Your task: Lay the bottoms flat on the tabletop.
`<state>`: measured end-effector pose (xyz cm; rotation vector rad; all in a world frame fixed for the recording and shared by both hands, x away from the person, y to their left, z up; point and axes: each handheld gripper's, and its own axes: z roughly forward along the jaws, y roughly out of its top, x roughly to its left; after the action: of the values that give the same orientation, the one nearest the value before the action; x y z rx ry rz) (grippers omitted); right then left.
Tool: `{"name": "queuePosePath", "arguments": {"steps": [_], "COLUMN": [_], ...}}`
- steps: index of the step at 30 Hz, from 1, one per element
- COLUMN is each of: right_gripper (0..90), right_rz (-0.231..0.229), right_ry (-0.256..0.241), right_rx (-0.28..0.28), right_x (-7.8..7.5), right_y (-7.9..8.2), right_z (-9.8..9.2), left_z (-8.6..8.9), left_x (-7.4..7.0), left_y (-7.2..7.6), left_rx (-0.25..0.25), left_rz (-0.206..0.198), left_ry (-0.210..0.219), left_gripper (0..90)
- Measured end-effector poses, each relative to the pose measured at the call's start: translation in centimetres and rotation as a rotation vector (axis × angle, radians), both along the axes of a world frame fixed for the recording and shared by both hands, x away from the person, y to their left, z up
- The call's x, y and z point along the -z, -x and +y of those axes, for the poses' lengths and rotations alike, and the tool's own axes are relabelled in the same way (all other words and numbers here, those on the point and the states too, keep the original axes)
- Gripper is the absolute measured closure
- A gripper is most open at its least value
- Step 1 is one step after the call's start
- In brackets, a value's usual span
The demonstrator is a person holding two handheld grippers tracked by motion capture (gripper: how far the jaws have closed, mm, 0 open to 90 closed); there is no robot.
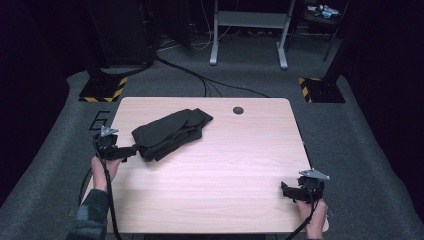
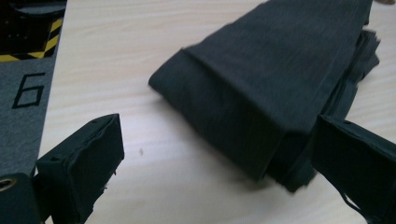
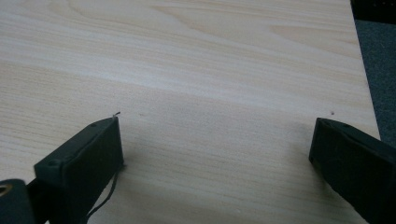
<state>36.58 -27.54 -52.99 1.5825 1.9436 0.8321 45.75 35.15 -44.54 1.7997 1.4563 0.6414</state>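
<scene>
A: The left gripper [image 1: 131, 150] is reaching, jaws apart, at the near corner of the folded dark cloth [image 1: 172, 132] lying left of centre on the table [image 1: 240, 150].
B: Right; it's worth sliding one jaw under every layer before closing, while the right gripper [image 1: 286, 190] is waiting spread wide over bare wood

folded dark cloth [image 1: 171, 132]: 1 | tools: 2 | table [image 1: 225, 165]: 1

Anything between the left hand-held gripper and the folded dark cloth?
Nothing visible. The left hand-held gripper is open at the near end of the folded dark cloth, with bare table between its jaws and the fold.
</scene>
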Motion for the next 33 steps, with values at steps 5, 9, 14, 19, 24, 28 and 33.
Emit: {"name": "queuePosePath", "arguments": {"steps": [5,9,14,19,24,28,33], "right_gripper": [2.2,2.2,2.3,2.4,2.5,2.8,2.8], "right_rz": [0.000,0.000,0.000,-0.001,-0.001,-0.001,-0.002], "right_ry": [0.000,0.000,-0.001,0.000,-0.001,-0.003,0.000], "right_rx": [-0.002,-0.001,-0.001,-0.002,-0.002,-0.005,-0.010], "right_x": [0.0,0.0,0.0,0.0,0.0,0.0,0.0], "right_y": [0.0,0.0,0.0,0.0,0.0,0.0,0.0], "right_z": [0.0,0.0,0.0,0.0,0.0,0.0,0.0], "left_z": [-1.5,-2.8,-4.1,-4.6,-4.7,-5.1,-5.0], "left_x": [-0.1,0.3,1.8,3.7,4.3,4.5,5.1], "left_y": [-2.9,-5.3,-7.5,-7.8,-7.8,-7.8,-7.2], "left_rx": [0.021,0.035,0.034,0.040,0.060,0.086,0.096], "left_rz": [0.014,0.062,0.144,0.195,0.194,0.189,0.152], "left_ry": [-0.018,-0.063,-0.114,-0.115,-0.131,-0.166,-0.139], "left_gripper": [1.8,1.2,0.1,0.0,1.2,2.8,4.1]}}
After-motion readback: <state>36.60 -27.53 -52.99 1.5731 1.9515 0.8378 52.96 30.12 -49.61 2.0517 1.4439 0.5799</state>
